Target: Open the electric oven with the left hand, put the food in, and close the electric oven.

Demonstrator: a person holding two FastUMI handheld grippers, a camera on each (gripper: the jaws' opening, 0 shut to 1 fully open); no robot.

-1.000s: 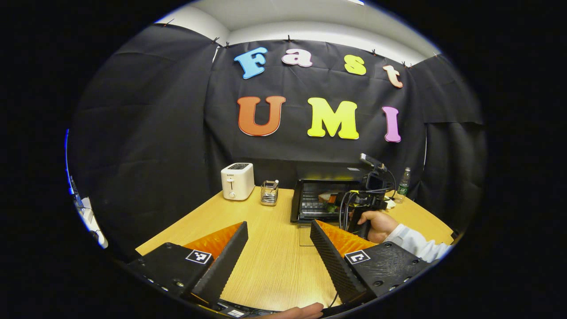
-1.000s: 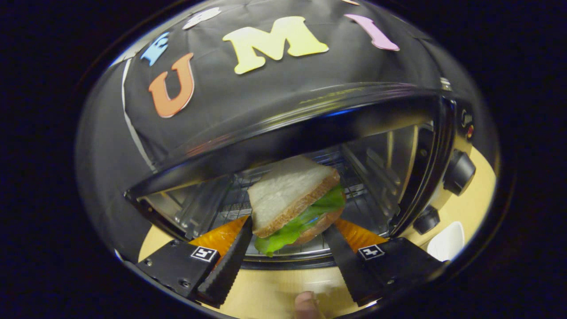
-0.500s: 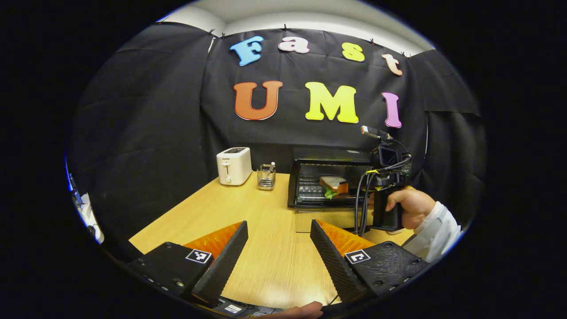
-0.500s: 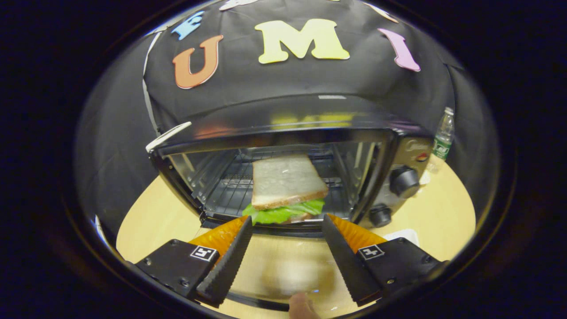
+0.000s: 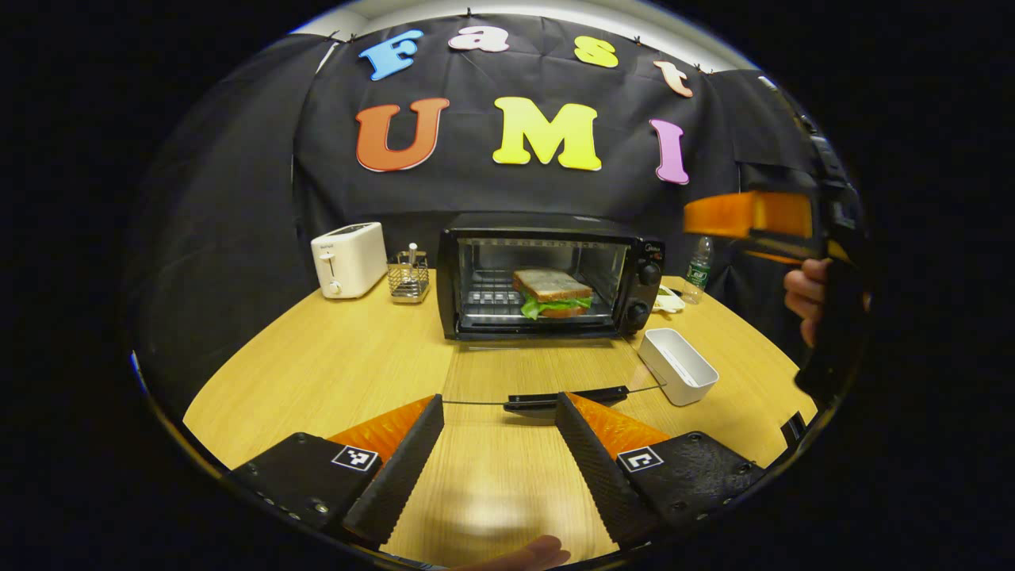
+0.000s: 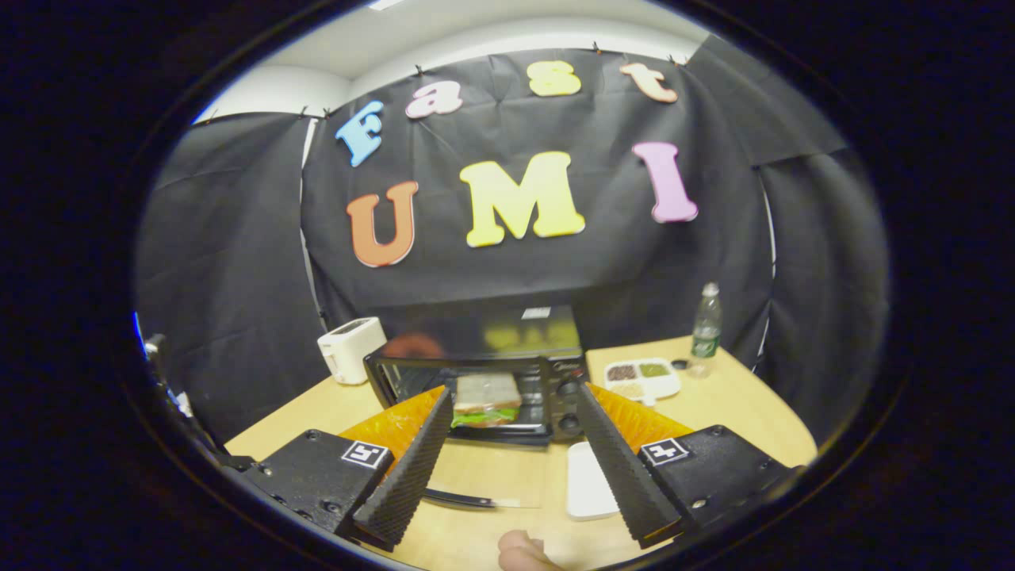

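The black electric oven point(image 5: 547, 230) stands at the back of the wooden table. Its glass door lies flat, the handle point(image 5: 567, 396) just beyond my left gripper's fingertips. A sandwich point(image 5: 553, 292) with lettuce rests on the rack inside. My left gripper point(image 5: 498, 401) is open and empty, low over the table, facing the oven. The right gripper point(image 5: 753, 222) hangs high at the right edge in a hand point(image 5: 805, 293). In the right gripper view, my right gripper point(image 6: 514, 391) is open and empty, well back from the oven point(image 6: 484, 333) and the sandwich point(image 6: 485, 396).
A white toaster point(image 5: 349, 258) and a wire holder point(image 5: 408, 277) stand left of the oven. A white rectangular tray point(image 5: 678, 365) lies at its right front. A bottle point(image 6: 705, 321) and a divided plate point(image 6: 642, 377) sit at the back right.
The right gripper let go of the sandwich on the rack and drew back and up, away from the oven. The left gripper swung to face the open door, nearer its handle.
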